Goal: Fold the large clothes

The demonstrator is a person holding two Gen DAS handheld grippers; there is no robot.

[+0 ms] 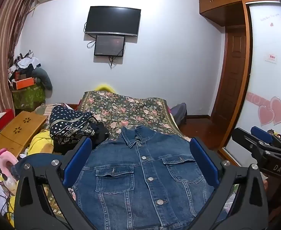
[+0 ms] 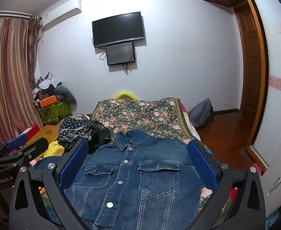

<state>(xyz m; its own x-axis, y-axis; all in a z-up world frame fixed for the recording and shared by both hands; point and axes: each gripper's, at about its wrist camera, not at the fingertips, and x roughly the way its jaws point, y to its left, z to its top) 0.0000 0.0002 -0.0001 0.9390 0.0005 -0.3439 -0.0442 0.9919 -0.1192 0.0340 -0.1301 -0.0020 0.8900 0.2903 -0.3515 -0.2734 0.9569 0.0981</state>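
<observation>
Item: one denim jacket (image 1: 144, 180), front up and buttoned, on the floral bedspread (image 1: 125, 111), collar far. Left gripper (image 1: 140, 161) and right gripper (image 2: 138, 163): jaws spread wide, holding nothing, above it. Judged advice: you should smooth the panels, then pinch matching edges. Count: two chest pockets, two grippers, two wall screens.

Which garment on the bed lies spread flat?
The denim jacket, buttoned and front-up on the floral cover; the dotted garment is heaped.
</observation>
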